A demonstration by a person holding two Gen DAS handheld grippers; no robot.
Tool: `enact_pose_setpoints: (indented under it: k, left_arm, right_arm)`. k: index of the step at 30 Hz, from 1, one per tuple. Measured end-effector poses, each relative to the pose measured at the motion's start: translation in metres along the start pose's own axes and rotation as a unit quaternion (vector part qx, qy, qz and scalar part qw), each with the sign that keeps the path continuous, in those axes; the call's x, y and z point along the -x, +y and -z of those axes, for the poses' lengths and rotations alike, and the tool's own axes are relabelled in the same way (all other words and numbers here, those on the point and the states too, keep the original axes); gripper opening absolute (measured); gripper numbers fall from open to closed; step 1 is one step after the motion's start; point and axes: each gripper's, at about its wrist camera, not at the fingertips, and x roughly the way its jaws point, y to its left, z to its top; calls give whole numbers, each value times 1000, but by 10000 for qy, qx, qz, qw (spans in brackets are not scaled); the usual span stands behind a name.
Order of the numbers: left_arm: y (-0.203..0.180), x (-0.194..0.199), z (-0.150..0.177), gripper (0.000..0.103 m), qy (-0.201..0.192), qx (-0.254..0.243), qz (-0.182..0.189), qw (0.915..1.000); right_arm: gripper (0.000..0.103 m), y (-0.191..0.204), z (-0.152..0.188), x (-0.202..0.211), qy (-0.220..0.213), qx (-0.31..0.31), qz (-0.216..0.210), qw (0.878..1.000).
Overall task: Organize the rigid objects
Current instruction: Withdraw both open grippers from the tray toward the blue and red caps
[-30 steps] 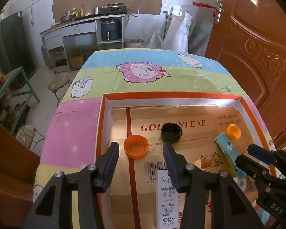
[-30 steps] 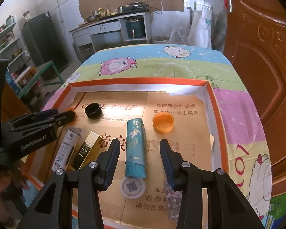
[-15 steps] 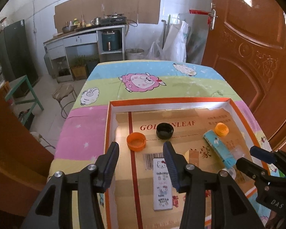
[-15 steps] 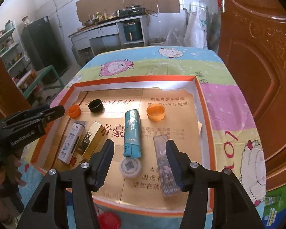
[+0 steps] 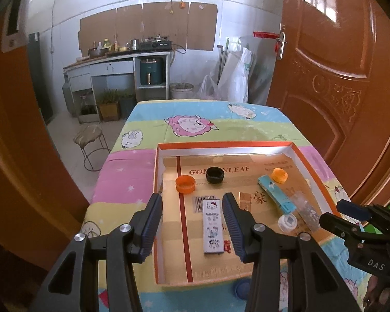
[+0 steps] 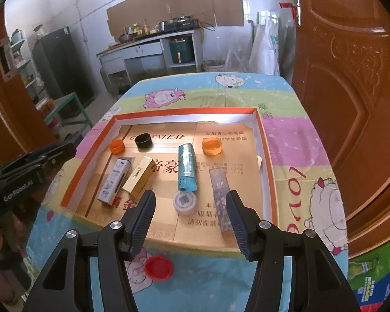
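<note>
While both grippers hang above the near edge of the table (image 6: 293,135), neither one holds anything. Seen from its own camera, the left gripper (image 5: 192,221) stands spread, its ribbed blue pads apart over the near left part of the tray (image 5: 221,144). The right gripper (image 6: 189,214) is likewise spread with nothing between its fingers, just above the tray's near edge.

That tray is shallow, orange-rimmed and lined with flattened cardboard, and it sits on a cartoon-sheep tablecloth (image 6: 166,97). All but one of the rigid objects lie inside it. Along the far side, from the left edge to the right, sit an orange cap (image 6: 117,147), a black cap (image 6: 143,140) and a second orange cap (image 6: 212,147) — the black one near the first orange one, the second well apart from both. Toward the near left corner lies a white Hello Kitty box (image 6: 114,179), with a gold box (image 6: 140,173) just beside it on the right. Near the middle lies a teal box (image 6: 186,166), and a white round lid (image 6: 185,202) rests at its near end. A clear patterned box (image 6: 221,197) lies to the right of those, running toward the near edge.

Outside the tray, a red cap (image 6: 158,267) sits on the tablecloth close to the table's near edge — below the right gripper's left finger in the picture.
</note>
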Motion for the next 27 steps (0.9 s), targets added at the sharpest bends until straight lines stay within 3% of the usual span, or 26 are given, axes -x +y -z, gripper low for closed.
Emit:
enact_pose_setpoints:
  k: [27]
  left_arm:
    - [-8,88,42,48,-386,-36,147,9991]
  right_arm:
    - [58,34,47,77,-288,143,-25,9995]
